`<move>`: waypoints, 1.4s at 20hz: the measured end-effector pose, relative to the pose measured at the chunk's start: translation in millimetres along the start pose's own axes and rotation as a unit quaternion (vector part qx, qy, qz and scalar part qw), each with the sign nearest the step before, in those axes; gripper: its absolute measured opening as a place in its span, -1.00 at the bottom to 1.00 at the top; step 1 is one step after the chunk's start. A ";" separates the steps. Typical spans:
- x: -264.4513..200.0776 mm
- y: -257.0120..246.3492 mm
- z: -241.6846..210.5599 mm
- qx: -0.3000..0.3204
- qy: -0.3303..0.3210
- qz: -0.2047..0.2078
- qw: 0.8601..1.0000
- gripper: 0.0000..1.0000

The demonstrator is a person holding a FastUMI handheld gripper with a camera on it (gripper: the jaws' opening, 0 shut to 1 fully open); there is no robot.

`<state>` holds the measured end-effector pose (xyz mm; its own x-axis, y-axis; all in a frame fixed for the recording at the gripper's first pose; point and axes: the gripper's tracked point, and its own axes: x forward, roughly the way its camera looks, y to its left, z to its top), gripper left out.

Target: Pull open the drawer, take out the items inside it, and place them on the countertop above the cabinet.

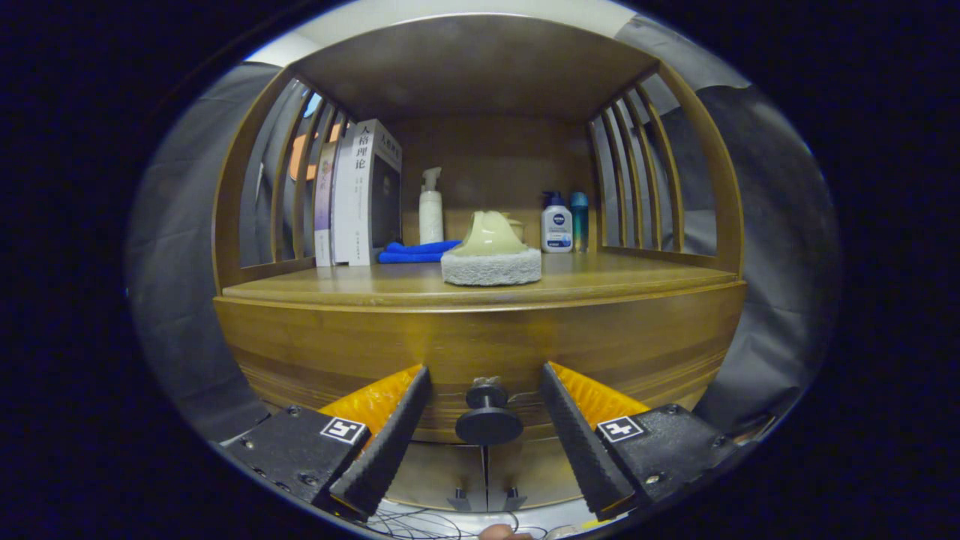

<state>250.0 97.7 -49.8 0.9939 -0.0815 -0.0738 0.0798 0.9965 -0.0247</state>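
Jaws spread around the drawer knob (488,420), below wooden countertop (600,281) holding sponge (491,259).

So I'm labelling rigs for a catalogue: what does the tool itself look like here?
The tool has two wedge-shaped fingers with black ribbed inner pads and orange ribbed backs. Each sits on a black block with screws and a square black-and-white marker. Thin dark cables loop beneath. The fingers stand apart on either side of the black drawer knob.
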 end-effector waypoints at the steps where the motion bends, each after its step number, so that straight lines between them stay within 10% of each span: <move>1: -0.1 -0.7 -1.0 0.001 0.003 -0.001 1.000 0.95; 28: -227.3 -54.8 48.5 -0.016 -0.067 -0.012 0.998 0.95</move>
<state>23.4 62.5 16.7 0.9931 -0.1001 0.0605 0.1036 0.9929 -0.0577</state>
